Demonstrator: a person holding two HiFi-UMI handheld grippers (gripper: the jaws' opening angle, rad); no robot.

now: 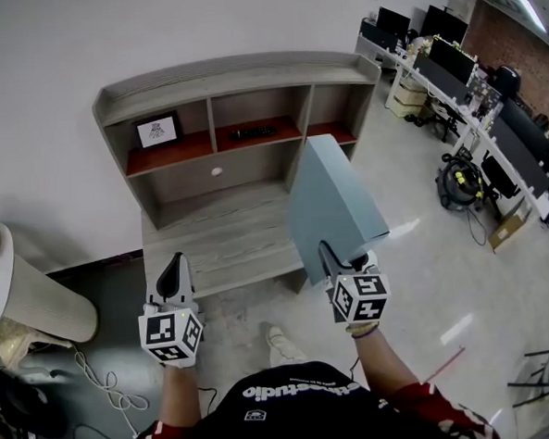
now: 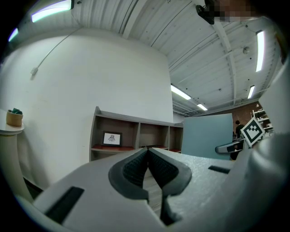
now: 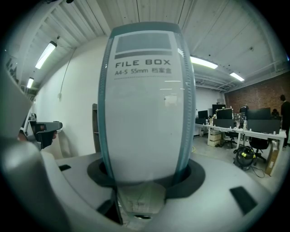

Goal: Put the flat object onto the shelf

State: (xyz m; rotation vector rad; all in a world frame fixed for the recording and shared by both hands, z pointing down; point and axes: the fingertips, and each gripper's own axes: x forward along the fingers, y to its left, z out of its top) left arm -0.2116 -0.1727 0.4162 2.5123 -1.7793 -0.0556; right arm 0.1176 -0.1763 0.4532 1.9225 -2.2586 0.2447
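**A:** What sits in the shelf (image 1: 238,77)?

**B:** A framed picture (image 1: 158,130) in the left bay, and something dark and flat (image 1: 251,131) in the middle one.

**A:** And the file box (image 1: 333,196)?

**B:** It stands upright in my right claw (image 1: 337,255), clamped by its narrow edge. It is smooth blue-grey plastic and covers the grey wood shelf's right end. My left claw (image 1: 173,266) is pinched together, empty.

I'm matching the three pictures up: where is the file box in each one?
Head view: file box right of centre, upright in the right gripper, in front of the shelf.
Left gripper view: right of centre, beside the shelf.
Right gripper view: fills the centre, spine toward the camera, between the jaws.
Shared landmark: the shelf, only a sliver left of the box in the right gripper view.
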